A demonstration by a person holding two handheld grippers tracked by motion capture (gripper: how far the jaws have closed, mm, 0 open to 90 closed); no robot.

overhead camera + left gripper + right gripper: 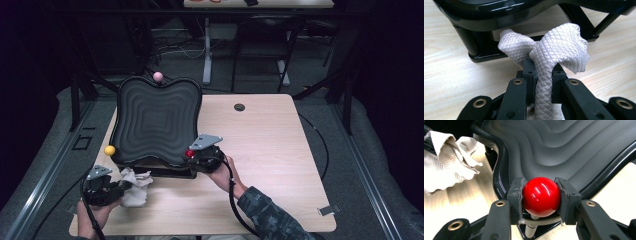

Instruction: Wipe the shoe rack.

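Observation:
A black wavy-ridged tray [155, 120] stands tilted on a black frame on the wooden table [270, 150]. It carries a red ball knob [190, 153] at its near right corner, a yellow one [109, 150] at the near left and a pink one [158, 76] at the far edge. My right gripper [194, 155] is shut on the red ball [541, 196], one pad on each side. My left gripper [122, 186] is shut on a white waffle-weave cloth [551, 57], bunched just in front of the tray's base [486, 53].
The cloth [136, 186] lies at the table's near left, against the tray frame. A round grommet [239, 107] sits in the table's far middle. Cables trail from both grippers. Beyond the table stand another desk's legs [207, 50] and dark floor.

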